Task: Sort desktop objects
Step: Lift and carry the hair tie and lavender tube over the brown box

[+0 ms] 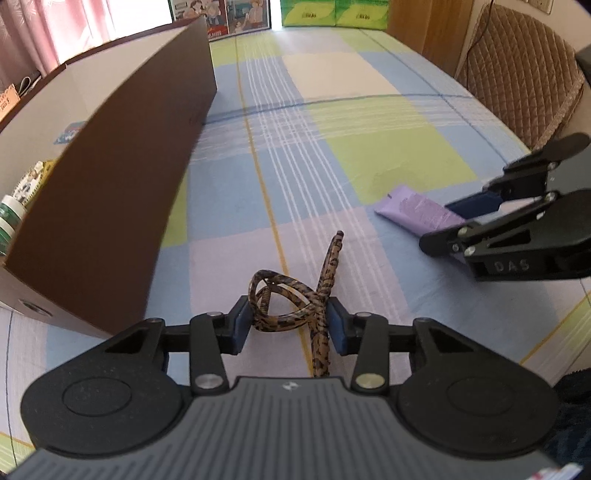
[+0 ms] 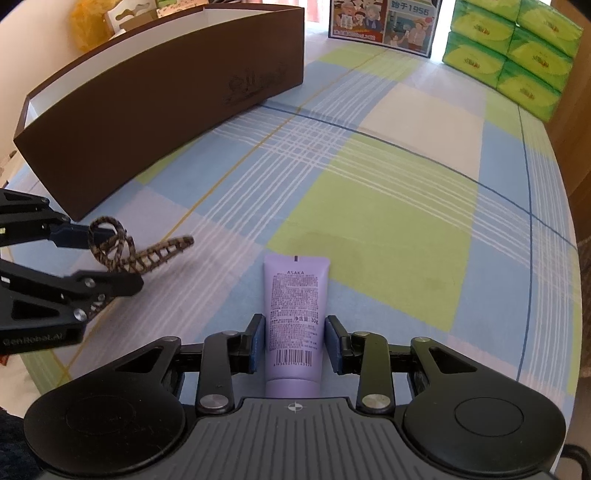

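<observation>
we see a long brown cardboard box [image 2: 159,96] with a pale interior standing open at the left of the checked tablecloth [image 2: 369,206]. inside it, the left wrist view shows a white bottle with green bands [image 1: 9,221] at the near end and a blue printed item [image 1: 70,133] against the inner wall; the rest of its contents is hidden. a dark printed logo marks the box's outer side, not readable.

the left gripper [image 1: 290,325] closes its blue pads on a leopard-patterned hair claw clip [image 1: 295,299], held at its looped handles, with the toothed end pointing away over the cloth. "genrobot.ai" is printed on this gripper's body in the right wrist view.

the right gripper [image 2: 294,341] closes its pads on both sides of a lilac tube [image 2: 295,314] lying flat on the cloth. the tube reads "asaka" and "30g", with a barcode below; the fine print is too small to read.

at the far edge stand a cartoon-printed carton [image 2: 384,22] reading "1956" and stacked green tissue packs [image 2: 513,48].
</observation>
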### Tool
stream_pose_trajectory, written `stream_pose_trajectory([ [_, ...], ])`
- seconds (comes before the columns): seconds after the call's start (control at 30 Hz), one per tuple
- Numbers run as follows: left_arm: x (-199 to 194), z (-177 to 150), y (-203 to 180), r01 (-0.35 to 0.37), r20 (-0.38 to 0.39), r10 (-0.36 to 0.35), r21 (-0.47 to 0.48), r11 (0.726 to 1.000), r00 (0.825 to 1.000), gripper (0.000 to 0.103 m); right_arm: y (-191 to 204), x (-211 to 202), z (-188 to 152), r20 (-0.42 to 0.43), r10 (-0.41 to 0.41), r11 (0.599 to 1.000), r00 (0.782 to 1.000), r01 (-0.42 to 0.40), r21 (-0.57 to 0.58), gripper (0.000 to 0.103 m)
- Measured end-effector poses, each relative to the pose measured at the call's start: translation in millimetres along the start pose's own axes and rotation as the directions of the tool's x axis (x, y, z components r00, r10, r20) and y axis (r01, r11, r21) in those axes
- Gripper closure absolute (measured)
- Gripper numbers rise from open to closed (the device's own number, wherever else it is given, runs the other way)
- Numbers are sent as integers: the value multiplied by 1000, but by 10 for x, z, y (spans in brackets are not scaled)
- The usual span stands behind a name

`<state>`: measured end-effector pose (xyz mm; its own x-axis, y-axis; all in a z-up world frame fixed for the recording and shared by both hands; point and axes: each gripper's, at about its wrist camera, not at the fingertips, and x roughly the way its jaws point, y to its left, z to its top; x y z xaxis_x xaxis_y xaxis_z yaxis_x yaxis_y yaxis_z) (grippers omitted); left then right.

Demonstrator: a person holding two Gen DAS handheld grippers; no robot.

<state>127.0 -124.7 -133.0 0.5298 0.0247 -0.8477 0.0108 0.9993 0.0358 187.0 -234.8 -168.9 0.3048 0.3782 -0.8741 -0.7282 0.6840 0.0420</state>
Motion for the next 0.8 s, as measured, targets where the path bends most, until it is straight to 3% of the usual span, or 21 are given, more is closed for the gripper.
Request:
stream_pose_trajectory([
  [0.43, -446, 352, 238, 31, 111, -24, -59, 998, 994, 65, 101, -402, 331, 95, 27, 999, 995, -30, 37, 71],
  [0.8, -883, 553, 594, 32, 209, -7, -115, 993, 978, 65, 426, -674, 775, 196, 98, 995, 976, -99, -6, 71],
])
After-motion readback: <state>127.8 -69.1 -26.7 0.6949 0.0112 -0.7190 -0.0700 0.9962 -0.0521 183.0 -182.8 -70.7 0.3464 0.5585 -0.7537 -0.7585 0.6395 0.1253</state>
